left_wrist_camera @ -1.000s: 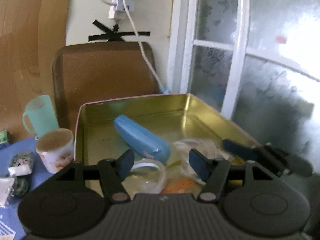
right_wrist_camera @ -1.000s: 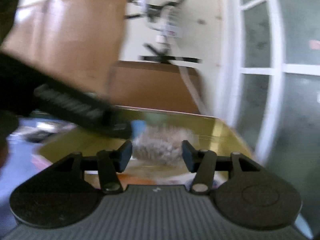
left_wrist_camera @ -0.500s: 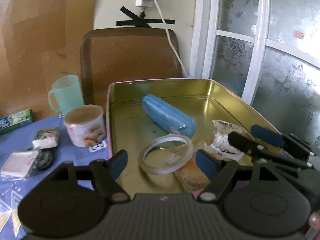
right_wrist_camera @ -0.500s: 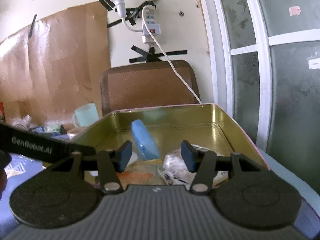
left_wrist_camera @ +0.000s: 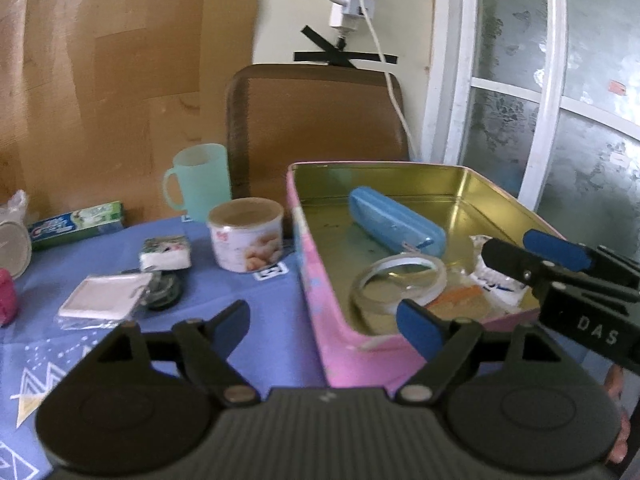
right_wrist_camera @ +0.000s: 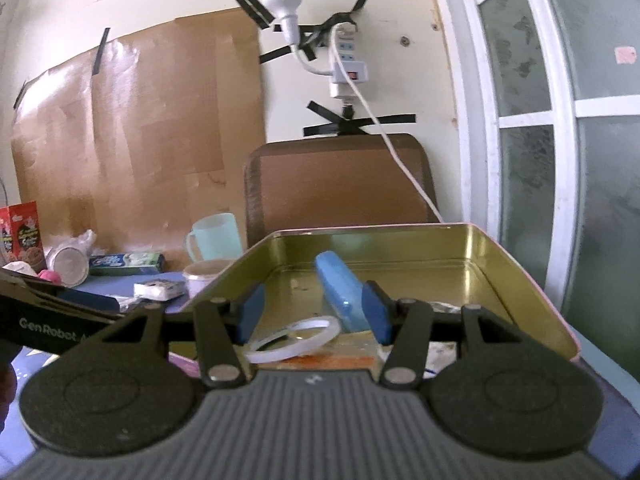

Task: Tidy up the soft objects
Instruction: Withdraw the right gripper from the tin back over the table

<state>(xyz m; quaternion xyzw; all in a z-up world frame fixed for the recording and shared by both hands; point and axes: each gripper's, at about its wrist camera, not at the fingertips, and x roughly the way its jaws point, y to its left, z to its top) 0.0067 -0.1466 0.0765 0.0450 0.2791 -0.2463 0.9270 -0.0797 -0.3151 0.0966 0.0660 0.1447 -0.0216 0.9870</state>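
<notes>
A pink tin box [left_wrist_camera: 320, 312] with a gold inside [right_wrist_camera: 500, 280] sits on the blue tablecloth. It holds a blue case [left_wrist_camera: 396, 228], a clear tape roll [left_wrist_camera: 400, 284], an orange packet [left_wrist_camera: 460, 296] and white crumpled packets [left_wrist_camera: 496, 284]. My left gripper [left_wrist_camera: 324, 320] is open and empty, above the box's near left corner. My right gripper [right_wrist_camera: 312, 316] is open and empty at the box's near edge; it also shows in the left wrist view [left_wrist_camera: 536, 256]. A tissue pack [left_wrist_camera: 165, 254] and a flat white packet [left_wrist_camera: 106, 294] lie left of the box.
A round tin [left_wrist_camera: 246, 238], a mint mug [left_wrist_camera: 200, 182], a toothpaste box [left_wrist_camera: 76, 226], a dark round object [left_wrist_camera: 164, 294] and a pink thing [left_wrist_camera: 6, 296] are on the cloth. A brown chair back [left_wrist_camera: 316, 120] stands behind. A glass door [left_wrist_camera: 560, 120] is at right.
My left gripper pulled back and to the left out of the box, bringing the table items into view. My right gripper also drew back, open and empty.
</notes>
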